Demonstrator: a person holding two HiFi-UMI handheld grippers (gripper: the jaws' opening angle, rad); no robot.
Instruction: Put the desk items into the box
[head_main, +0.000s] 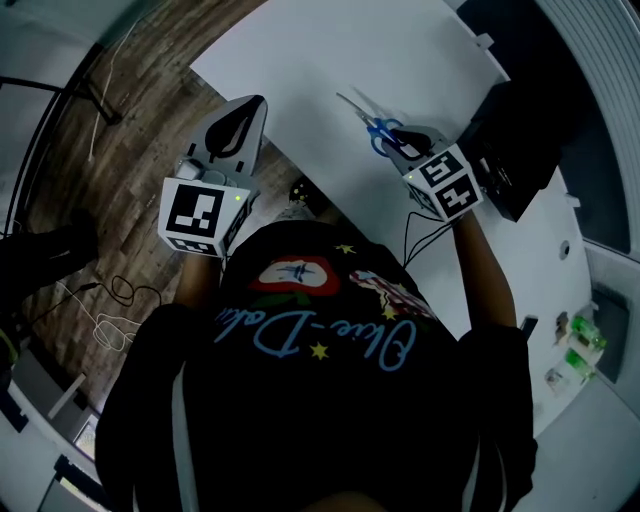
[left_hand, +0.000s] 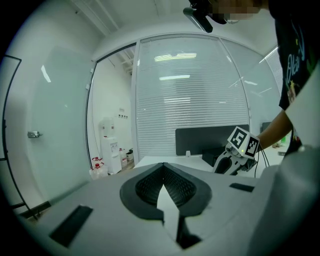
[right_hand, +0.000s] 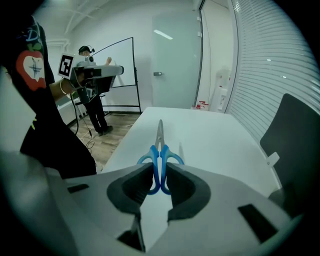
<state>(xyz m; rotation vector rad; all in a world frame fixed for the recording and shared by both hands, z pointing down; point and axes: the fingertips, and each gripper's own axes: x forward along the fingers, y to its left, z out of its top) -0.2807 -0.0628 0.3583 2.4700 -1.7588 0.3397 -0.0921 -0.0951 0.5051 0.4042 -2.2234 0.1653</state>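
My right gripper is clamped on the blue plastic loop handles of the scissors, slim metal blades pointing along the smooth white table, black box just beside; left gripper closed, empty, ribbed pads together.

T-shirt: black, cursive print, stars | left gripper, right gripper: grey, black-white marker cubes
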